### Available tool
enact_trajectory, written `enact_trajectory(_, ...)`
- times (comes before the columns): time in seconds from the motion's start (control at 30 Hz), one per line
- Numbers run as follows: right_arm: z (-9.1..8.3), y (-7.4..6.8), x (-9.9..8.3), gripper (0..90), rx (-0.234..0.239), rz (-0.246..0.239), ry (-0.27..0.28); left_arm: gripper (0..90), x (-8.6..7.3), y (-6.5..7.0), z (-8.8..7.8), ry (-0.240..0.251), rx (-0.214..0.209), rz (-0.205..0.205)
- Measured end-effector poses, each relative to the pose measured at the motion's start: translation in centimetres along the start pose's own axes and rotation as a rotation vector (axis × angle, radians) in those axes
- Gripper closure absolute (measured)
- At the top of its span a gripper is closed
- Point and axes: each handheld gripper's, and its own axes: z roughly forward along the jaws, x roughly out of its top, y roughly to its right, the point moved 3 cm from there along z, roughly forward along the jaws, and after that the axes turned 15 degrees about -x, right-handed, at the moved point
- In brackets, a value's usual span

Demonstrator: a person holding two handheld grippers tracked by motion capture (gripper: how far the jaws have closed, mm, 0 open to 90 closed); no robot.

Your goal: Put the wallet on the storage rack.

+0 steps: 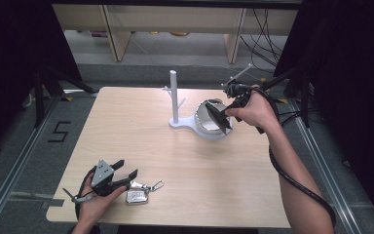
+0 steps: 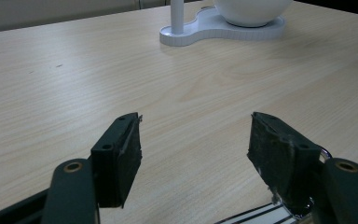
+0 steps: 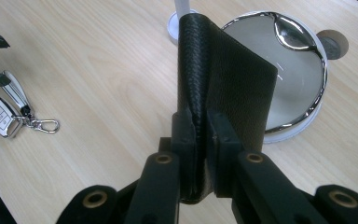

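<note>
A black leather wallet (image 1: 218,117) (image 3: 235,79) hangs folded and on edge over the chrome-lined bowl (image 1: 202,118) (image 3: 303,105). My right gripper (image 1: 230,109) (image 3: 199,128) is shut on its fold. The bowl rests on the base of a white stand (image 1: 174,97) (image 2: 200,30) with a post and small pegs. Near the table's front left, my left gripper (image 1: 128,168) (image 2: 196,140) stands open, nothing between its jaws. A silver car key fob (image 1: 136,197) (image 3: 0,116) with a clip ring (image 1: 156,185) lies on the table just beside its right jaw.
The light wooden table (image 1: 141,131) has bare surface between the fob and the stand. A round cable hole (image 3: 333,43) sits beyond the bowl. Black cable trails along the right forearm (image 1: 297,180). Shelving legs stand on the floor behind the table.
</note>
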Motion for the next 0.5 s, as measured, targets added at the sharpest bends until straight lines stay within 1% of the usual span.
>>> enact_trajectory(0.03, 0.2, 0.1, 0.1, 83.5, -0.001, -0.003, 0.002, 33.6, 0.0, 0.0, 0.0, 0.0, -0.001, 0.002)
enact_trajectory(0.07, 0.2, 0.0, 0.2, 83.5, 0.004, 0.012, -0.015, 33.6, 0.0, 0.0, 0.0, -0.001, -0.001, 0.002)
enact_trajectory(0.1, 0.4, 0.1, 0.3, 83.5, 0.005, 0.003, -0.008, 33.5, 0.0, 0.0, 0.0, 0.0, -0.001, 0.002)
enact_trajectory(0.17, 0.7, 0.2, 0.6, 83.5, 0.008, 0.009, -0.013, 33.5, 0.1, -0.1, 0.1, 0.007, -0.007, 0.015)
enact_trajectory(0.2, 0.8, 0.3, 0.7, 83.5, 0.009, 0.004, -0.012, 33.5, 0.1, -0.1, 0.1, 0.01, -0.009, 0.014)
enact_trajectory(0.23, 1.0, 0.3, 1.0, 83.5, -0.001, -0.007, -0.01, 33.5, 0.0, 0.0, 0.0, -0.001, 0.002, -0.002)
enact_trajectory(0.27, 1.0, 0.3, 1.0, 83.5, -0.001, -0.007, -0.01, 33.5, 0.0, 0.0, 0.0, 0.001, -0.001, 0.003)
enact_trajectory(0.37, 1.0, 0.1, 1.5, 83.5, 0.001, -0.006, -0.012, 33.5, 0.0, -0.1, 0.0, -0.001, 0.0, 0.0)
enact_trajectory(0.4, 1.0, 0.0, 1.7, 83.5, 0.001, -0.014, -0.011, 33.5, 0.0, -0.1, 0.0, 0.0, 0.0, 0.0)
enact_trajectory(0.43, 1.2, 0.1, 2.0, 83.5, -0.003, -0.028, -0.004, 33.5, 0.0, -0.2, 0.1, 0.007, -0.01, 0.012)
enact_trajectory(0.47, 1.2, 0.1, 2.1, 83.5, -0.006, -0.021, -0.012, 33.5, 0.0, 0.0, 0.0, -0.001, 0.001, -0.001)
enact_trajectory(0.5, 1.3, 0.1, 2.3, 83.5, -0.006, -0.032, -0.01, 33.5, 0.1, -0.1, 0.0, 0.004, -0.005, 0.01)
